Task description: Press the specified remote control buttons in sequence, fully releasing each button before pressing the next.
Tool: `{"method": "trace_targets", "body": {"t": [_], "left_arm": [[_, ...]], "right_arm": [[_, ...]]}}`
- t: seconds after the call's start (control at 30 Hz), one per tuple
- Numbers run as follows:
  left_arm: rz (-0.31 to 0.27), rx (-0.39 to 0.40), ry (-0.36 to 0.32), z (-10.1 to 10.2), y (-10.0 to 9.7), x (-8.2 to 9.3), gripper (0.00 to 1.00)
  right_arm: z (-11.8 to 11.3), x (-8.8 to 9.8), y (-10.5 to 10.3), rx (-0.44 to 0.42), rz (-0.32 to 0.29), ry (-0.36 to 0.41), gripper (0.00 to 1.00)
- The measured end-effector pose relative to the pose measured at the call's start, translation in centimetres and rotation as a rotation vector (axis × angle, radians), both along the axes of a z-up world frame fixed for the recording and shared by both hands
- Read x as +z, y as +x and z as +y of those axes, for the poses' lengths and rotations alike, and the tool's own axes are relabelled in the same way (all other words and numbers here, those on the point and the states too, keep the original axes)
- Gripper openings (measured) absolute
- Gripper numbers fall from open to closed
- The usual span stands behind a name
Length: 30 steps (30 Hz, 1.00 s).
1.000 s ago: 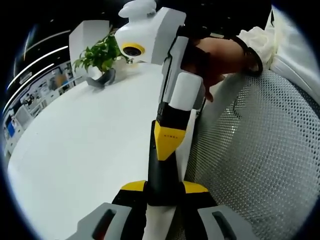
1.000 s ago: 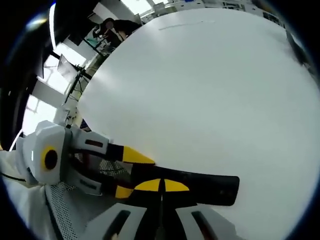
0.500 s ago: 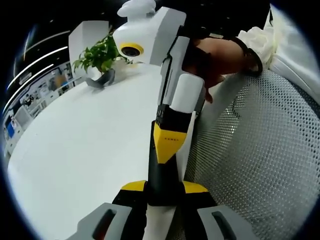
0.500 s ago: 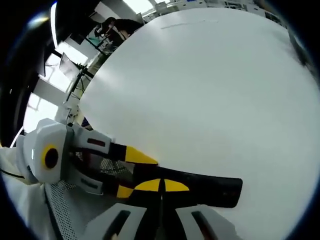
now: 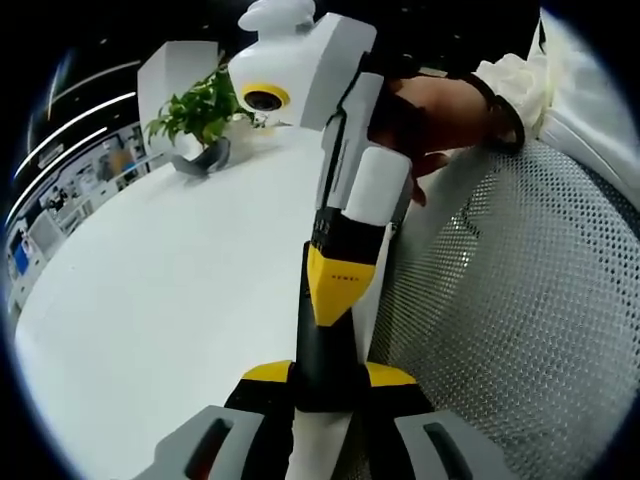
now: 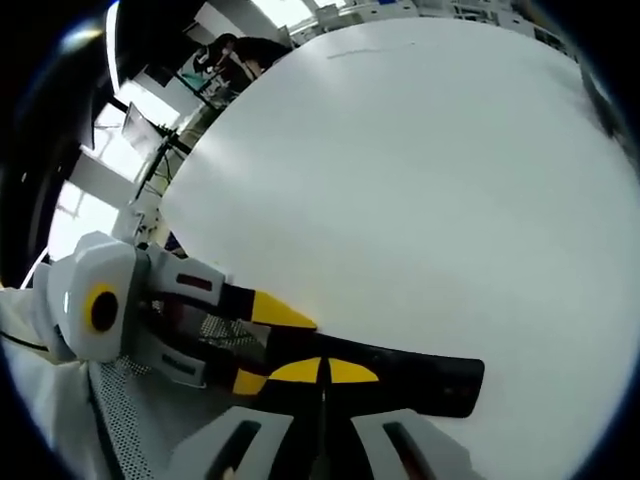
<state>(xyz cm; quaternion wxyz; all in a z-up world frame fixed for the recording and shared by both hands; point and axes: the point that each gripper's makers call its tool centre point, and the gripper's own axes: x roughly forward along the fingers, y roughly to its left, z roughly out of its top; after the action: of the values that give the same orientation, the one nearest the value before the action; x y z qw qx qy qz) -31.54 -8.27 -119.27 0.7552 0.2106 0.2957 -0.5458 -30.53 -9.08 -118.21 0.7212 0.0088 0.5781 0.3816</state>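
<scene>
My left gripper (image 5: 322, 385) is clamped on the near end of the black remote control (image 5: 322, 330), which lies along the edge of the white table (image 5: 170, 290). My right gripper (image 6: 322, 378) comes down on it with its yellow-tipped jaws closed together, touching the remote's top face. The small print on the yellow tip is too fine to read. The remote is a slim, dark bar (its buttons aren't discernible), with a mesh chair back (image 5: 520, 300) beside it and a potted plant (image 5: 200, 115) at the far side.

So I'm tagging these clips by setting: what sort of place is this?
Probably an open office or lab. A big white table with a potted plant on it, a mesh chair, and glass partitions with people beyond suggest that.
</scene>
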Motion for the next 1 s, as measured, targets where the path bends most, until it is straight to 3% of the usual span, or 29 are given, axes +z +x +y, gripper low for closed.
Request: {"method": "trace_targets", "body": {"t": [0.1,0.33,0.57,0.7,0.83,1.0], "left_arm": [[-0.002,-0.001,0.000,0.0,0.0,0.0,0.25],[-0.009,-0.006,0.000,0.0,0.0,0.0,0.25],[-0.013,-0.011,-0.002,0.0,0.0,0.0,0.25],[-0.013,-0.012,0.000,0.0,0.0,0.0,0.25],[-0.012,-0.012,0.002,0.0,0.0,0.0,0.25],[-0.009,-0.010,0.004,0.0,0.0,0.0,0.25]], "right_arm": [[0.2,0.9,0.1,0.003,-0.031,0.023,0.00],[-0.6,3.1,2.2,-0.087,-0.162,0.068,0.00],[-0.8,6.3,3.7,-0.175,-0.283,0.171,0.00],[-1.5,7.9,4.5,-0.188,-0.407,0.154,0.00],[-2.0,9.2,4.6,-0.213,-0.474,0.158,0.00],[-3.8,10.1,4.6,-0.243,-0.598,0.095,0.03]]}}
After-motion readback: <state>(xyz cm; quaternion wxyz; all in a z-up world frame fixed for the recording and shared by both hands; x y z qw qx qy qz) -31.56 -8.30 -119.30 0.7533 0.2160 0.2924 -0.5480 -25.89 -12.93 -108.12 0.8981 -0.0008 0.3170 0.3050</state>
